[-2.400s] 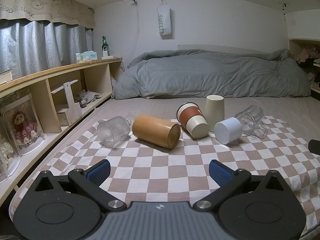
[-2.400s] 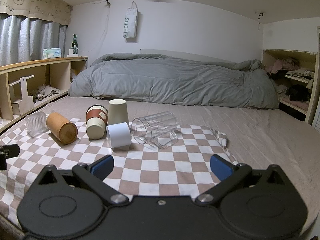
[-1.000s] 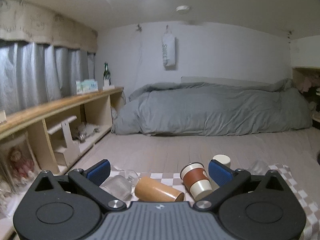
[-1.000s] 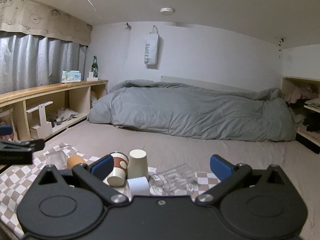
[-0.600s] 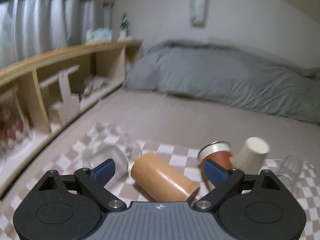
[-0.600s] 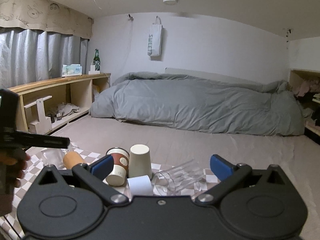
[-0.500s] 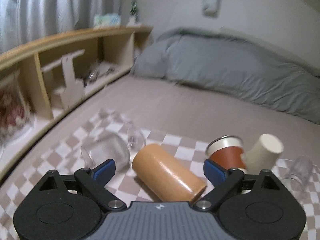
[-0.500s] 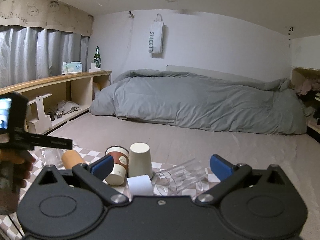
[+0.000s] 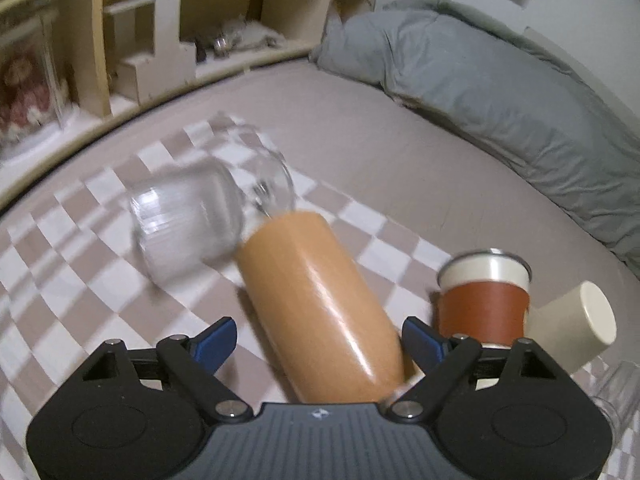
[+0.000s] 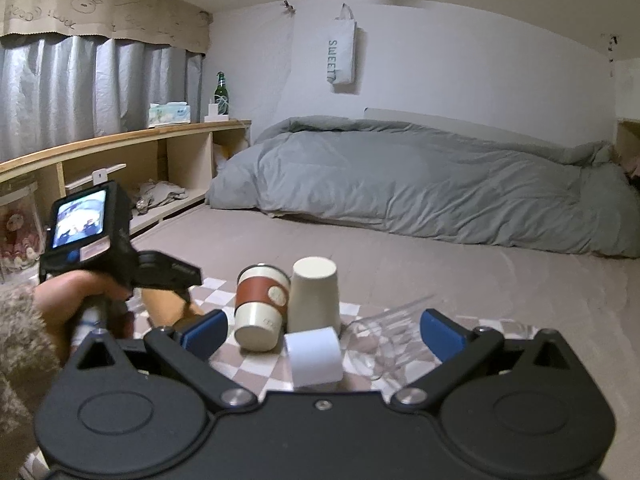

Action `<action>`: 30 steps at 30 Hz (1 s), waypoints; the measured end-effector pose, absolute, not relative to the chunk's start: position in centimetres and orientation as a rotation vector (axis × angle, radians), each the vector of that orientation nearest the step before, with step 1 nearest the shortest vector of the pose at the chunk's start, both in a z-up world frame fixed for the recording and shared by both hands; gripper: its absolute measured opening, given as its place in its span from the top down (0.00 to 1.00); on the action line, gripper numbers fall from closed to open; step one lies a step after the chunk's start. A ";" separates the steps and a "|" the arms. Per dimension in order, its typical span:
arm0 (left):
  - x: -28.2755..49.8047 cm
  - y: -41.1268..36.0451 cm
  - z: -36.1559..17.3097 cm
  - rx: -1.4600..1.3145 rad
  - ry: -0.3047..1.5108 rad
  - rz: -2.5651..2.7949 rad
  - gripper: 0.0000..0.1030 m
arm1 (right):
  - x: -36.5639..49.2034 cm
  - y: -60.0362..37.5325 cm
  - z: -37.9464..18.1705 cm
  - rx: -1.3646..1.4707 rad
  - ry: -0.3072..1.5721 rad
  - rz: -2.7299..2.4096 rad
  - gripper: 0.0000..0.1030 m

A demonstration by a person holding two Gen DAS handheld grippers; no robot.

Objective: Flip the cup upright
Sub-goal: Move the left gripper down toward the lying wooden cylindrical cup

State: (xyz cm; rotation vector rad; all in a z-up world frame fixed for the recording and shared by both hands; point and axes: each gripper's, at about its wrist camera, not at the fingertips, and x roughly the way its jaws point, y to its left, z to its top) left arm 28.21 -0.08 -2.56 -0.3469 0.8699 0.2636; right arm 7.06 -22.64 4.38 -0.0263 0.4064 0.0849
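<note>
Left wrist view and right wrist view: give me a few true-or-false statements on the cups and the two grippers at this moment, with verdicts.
1. The wooden cup lies on its side between the left gripper's open fingers. True.
2. The left gripper's fingers are clamped tight on the wooden cup. False: the fingers stand apart on either side of it, with a gap showing by the left finger.
3. The cream cup stands mouth down on the checkered cloth. True.
4. The right gripper holds the white cup. False: its fingers are wide open and empty, with the white cup lying beyond them.
5. The ribbed glass stands upright. False: it lies on its side next to the wooden cup.
</note>
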 end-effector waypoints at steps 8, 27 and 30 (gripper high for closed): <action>27.9 -0.9 -3.2 -0.395 0.845 0.230 0.29 | 6.1 -22.9 3.9 -0.050 0.407 0.093 0.00; 19.3 -2.3 -2.0 -0.163 0.895 -0.036 0.38 | 3.8 -24.1 5.7 -0.011 0.378 0.092 0.00; 17.1 -3.2 -1.9 -0.099 0.900 -0.108 0.38 | 3.3 -24.3 5.9 -0.006 0.376 0.085 0.00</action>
